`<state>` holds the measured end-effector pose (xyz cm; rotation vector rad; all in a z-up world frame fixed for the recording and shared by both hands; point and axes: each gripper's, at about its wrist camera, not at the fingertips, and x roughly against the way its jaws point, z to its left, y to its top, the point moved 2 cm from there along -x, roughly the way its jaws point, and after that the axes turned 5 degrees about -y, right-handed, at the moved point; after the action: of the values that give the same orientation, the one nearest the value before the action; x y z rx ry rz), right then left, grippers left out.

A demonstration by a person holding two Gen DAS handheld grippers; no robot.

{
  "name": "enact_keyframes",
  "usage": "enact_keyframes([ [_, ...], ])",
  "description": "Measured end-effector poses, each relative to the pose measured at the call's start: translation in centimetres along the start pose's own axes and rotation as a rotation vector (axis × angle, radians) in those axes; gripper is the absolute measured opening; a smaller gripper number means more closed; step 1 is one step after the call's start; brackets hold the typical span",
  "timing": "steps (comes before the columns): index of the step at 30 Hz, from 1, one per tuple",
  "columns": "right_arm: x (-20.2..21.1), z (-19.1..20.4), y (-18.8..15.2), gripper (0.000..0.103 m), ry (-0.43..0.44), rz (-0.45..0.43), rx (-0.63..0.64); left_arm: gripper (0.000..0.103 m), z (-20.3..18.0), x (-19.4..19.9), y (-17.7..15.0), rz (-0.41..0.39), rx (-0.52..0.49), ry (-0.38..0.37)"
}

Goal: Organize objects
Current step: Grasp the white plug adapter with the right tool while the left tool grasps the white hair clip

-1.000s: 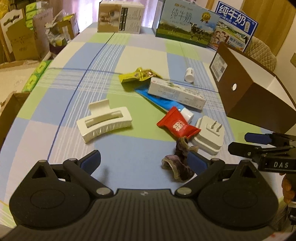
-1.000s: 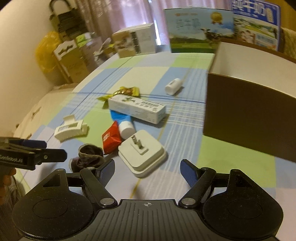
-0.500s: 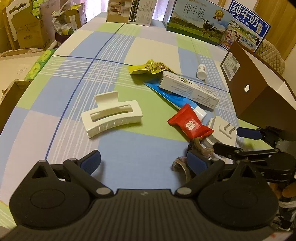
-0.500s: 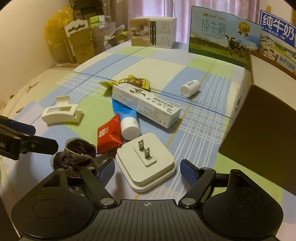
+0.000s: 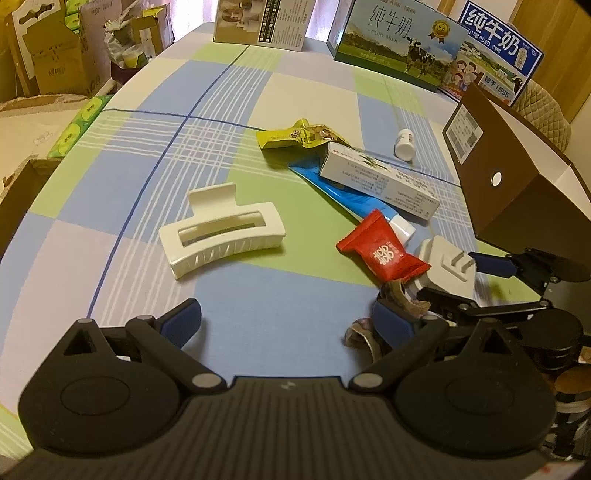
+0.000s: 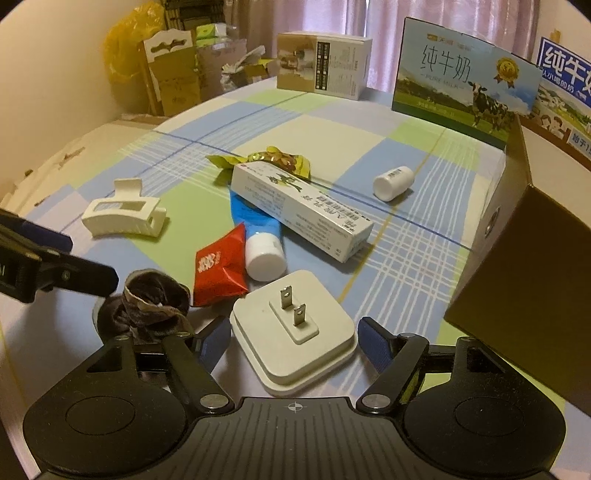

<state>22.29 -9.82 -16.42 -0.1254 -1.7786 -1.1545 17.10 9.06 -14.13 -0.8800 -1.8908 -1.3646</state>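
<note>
My right gripper (image 6: 293, 341) is open and low over the cloth, and a white plug adapter (image 6: 273, 332) lies prongs up between its fingers. From the left wrist view the adapter (image 5: 441, 264) shows inside the right gripper (image 5: 463, 282). My left gripper (image 5: 286, 323) is open and holds nothing. A brown scrunchie (image 5: 404, 301) touches its right finger, and a white claw clip (image 5: 221, 230) lies ahead of it. A red snack packet (image 6: 218, 269), a blue tube (image 6: 258, 236), a long white carton (image 6: 299, 206), a yellow-green packet (image 6: 273, 160) and a small white bottle (image 6: 393, 182) lie clustered further on.
An open brown box (image 6: 517, 266) stands at the right, close to the right gripper. Milk cartons (image 5: 399, 40) and a beige box (image 5: 264, 18) line the far edge of the checked tablecloth (image 5: 147, 166). Cardboard boxes (image 5: 55, 62) are stacked beyond the left edge.
Both grippers have moved forward over the table. The right one has closed in until the plug adapter lies between its open fingers. The scrunchie now sits against the left gripper's right finger.
</note>
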Motion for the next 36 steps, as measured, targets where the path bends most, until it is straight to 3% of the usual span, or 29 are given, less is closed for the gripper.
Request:
enact_keyframes([
  [8, 0.2, -3.0, 0.0, 0.072, -0.090, 0.085, -0.116, 0.098, 0.5, 0.9, 2.0, -0.072, -0.111, 0.047],
  [17, 0.8, -5.3, -0.3, 0.072, -0.117, 0.120, -0.204, 0.098, 1.1, -2.9, 4.3, -0.031, -0.265, 0.094],
  [22, 0.8, -5.2, -0.4, 0.072, -0.115, 0.120, -0.204, 0.095, 2.5, -4.2, 4.5, 0.026, -0.197, 0.066],
  [29, 0.9, -5.0, -0.5, 0.073, -0.115, 0.129, -0.200, 0.078, 2.0, -3.8, 3.3, 0.070, -0.125, -0.043],
  [36, 1.0, -5.1, -0.7, 0.073, -0.114, 0.129, -0.203, 0.076, 1.4, -3.8, 3.9, 0.011, -0.194, 0.066],
])
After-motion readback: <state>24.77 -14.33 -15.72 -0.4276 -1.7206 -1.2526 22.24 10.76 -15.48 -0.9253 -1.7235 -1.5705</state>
